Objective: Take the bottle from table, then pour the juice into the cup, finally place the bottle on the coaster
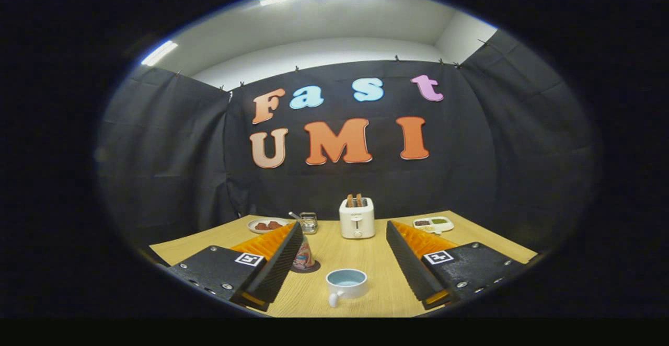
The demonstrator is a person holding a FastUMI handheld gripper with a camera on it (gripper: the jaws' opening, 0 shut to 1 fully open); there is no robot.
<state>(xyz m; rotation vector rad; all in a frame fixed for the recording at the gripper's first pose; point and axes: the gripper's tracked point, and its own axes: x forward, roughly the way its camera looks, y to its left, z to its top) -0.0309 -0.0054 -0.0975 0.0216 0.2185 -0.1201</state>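
Observation:
A small bottle [304,256] with a colourful label stands upright on a dark round coaster [308,269] on the wooden table [376,283]. It is right beside the inner face of the left finger [277,267], which hides part of it. A white cup [346,283] with a pale blue inside and its handle turned toward me sits between the fingers, close in. My gripper [343,224] is open wide, held above the table, with nothing between its fingers. I cannot tell whether the cup holds any juice.
A white toaster [357,218] with two slices in it stands beyond the fingers at the table's back. To its left are a plate [267,225] of reddish food and a small metal container [309,222]. A divided white tray [434,224] lies at the back right.

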